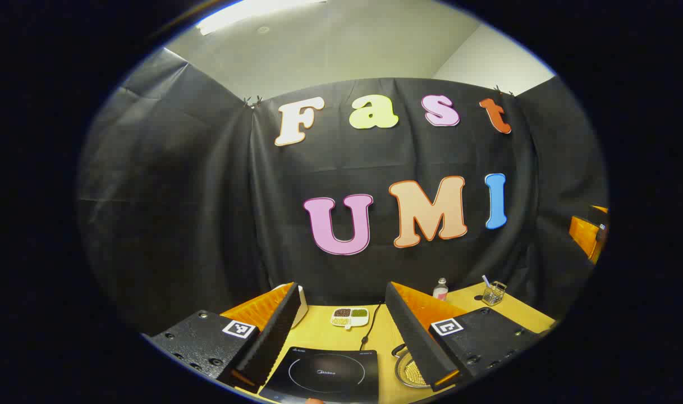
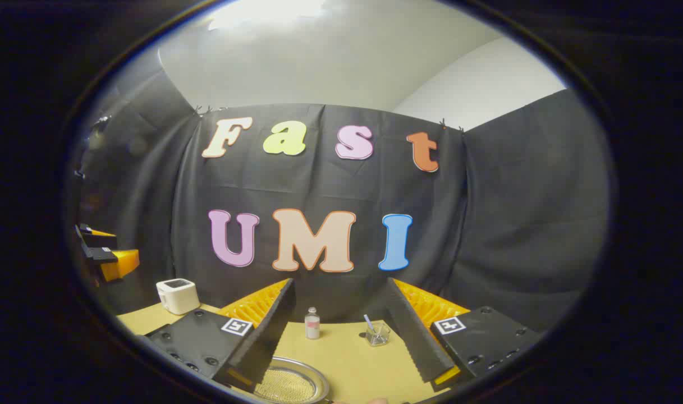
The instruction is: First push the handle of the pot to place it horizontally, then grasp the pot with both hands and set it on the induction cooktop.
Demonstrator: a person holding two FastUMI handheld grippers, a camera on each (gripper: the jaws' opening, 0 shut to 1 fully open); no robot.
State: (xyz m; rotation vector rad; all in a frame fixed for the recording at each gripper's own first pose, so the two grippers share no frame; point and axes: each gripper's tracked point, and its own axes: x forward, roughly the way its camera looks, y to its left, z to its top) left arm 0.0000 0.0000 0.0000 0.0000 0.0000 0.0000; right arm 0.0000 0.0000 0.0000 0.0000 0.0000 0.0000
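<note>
In the left gripper view, nearest us, the left gripper hangs above the table with its fingers spread wide and nothing between them. Between them lies the black induction cooktop, its printed brand too small for us to read. Just right of it we see the pot, partly behind the right finger, with something yellow and grainy inside. Farther back sits a divided dish of dark and green grains, then a small bottle and a glass cup holding a stick.

In the right gripper view, the right gripper is likewise spread apart and empty over the pot. The left gripper shows far off at the left edge.
</note>
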